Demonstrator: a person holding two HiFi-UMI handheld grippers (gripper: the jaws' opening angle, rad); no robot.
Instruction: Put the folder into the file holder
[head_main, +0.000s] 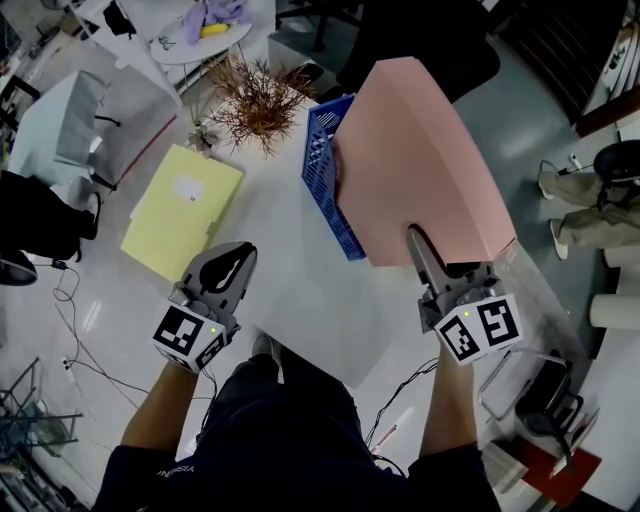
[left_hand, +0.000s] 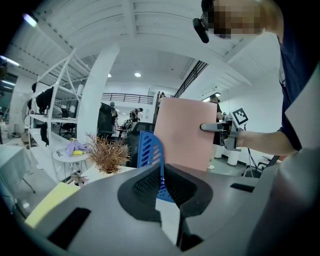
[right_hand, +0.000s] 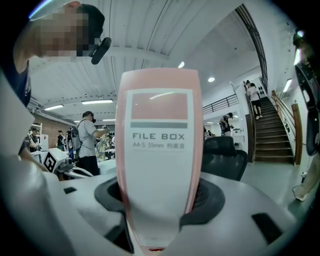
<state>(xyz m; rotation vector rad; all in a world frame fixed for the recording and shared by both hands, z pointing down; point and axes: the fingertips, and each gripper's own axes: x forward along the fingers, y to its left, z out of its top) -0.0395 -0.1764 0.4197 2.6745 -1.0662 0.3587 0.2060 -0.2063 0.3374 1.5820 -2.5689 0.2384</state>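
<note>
My right gripper (head_main: 422, 252) is shut on a pink folder (head_main: 420, 160), a file box held by its white-labelled spine (right_hand: 159, 145) and raised above the table. In the right gripper view both pads (right_hand: 206, 197) press on the spine's sides. The folder's far end hangs over the top of the blue slatted file holder (head_main: 325, 170), which stands upright on the white table (head_main: 290, 290). My left gripper (head_main: 228, 272) hovers at the table's near left with its jaws together and nothing between them. In the left gripper view the holder (left_hand: 149, 150) stands just left of the pink folder (left_hand: 182, 132).
A yellow folder (head_main: 182, 210) lies flat on the table's left part. A dried brown plant (head_main: 255, 100) stands behind the holder at the far edge. A black office chair (head_main: 420, 40) is beyond the table. People stand in the background.
</note>
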